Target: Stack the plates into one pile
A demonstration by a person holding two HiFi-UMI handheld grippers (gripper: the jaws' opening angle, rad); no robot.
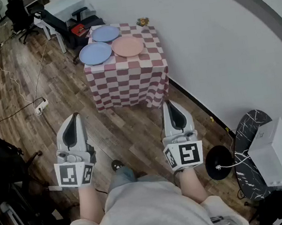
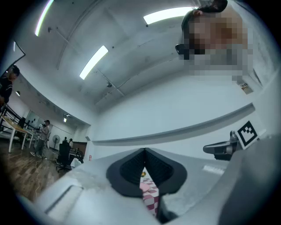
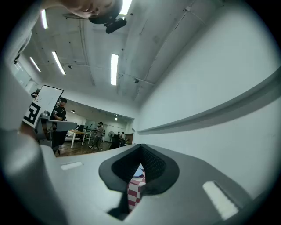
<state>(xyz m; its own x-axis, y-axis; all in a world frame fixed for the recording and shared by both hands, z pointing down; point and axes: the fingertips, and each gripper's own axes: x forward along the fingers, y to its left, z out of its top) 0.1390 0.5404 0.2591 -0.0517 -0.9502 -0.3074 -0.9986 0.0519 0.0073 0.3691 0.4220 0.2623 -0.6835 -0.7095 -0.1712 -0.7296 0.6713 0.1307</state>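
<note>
Three plates lie apart on a small table with a red-and-white checked cloth at the far middle of the head view: a blue plate at the front left, a second blue plate behind it, and a pink plate on the right. My left gripper and right gripper are held close to my body, well short of the table, both shut with nothing in them. Through the shut jaws the left gripper view shows a sliver of the pink plate and the right gripper view a sliver of a blue plate.
A small yellow object sits on the table's far corner. Office chairs and a desk stand behind the table. A power strip and cables lie on the wooden floor at left. A white box on a black round stand is at right, along the white wall.
</note>
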